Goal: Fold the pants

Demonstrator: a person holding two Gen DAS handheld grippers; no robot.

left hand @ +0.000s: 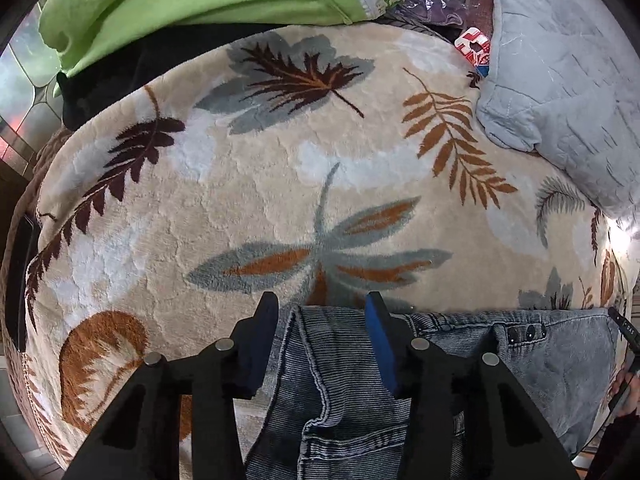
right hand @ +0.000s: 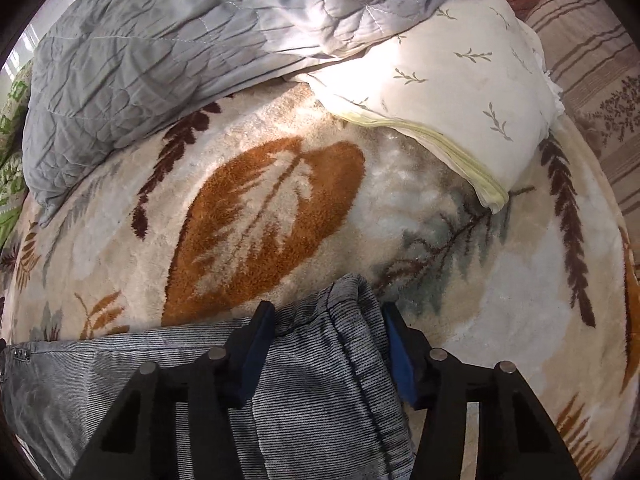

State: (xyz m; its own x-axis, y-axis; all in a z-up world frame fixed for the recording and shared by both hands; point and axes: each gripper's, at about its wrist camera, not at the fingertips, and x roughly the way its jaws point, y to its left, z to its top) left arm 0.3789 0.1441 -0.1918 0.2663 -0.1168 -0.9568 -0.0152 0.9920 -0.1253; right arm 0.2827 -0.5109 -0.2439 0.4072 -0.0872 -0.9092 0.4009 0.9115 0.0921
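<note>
Lying across leaf-print plush blanket (left hand: 248, 208) on bed: grey corduroy pants (left hand: 560, 360), spread flat, waistband with snap studs (left hand: 528, 334) along far edge. Grey quilt (right hand: 140, 60), pale pillow (right hand: 460, 92) well beyond. Fabric looks soft, limp, medium weight, ribbed so not slippery; will sag between grips, best taken at thick seams or waistband corners. Left claw (left hand: 322, 304) half-spread, straddling seamed edge, pads not yet pressing. Right claw (right hand: 328, 314) likewise half-spread around bunched corner, no pinch visible.
</note>
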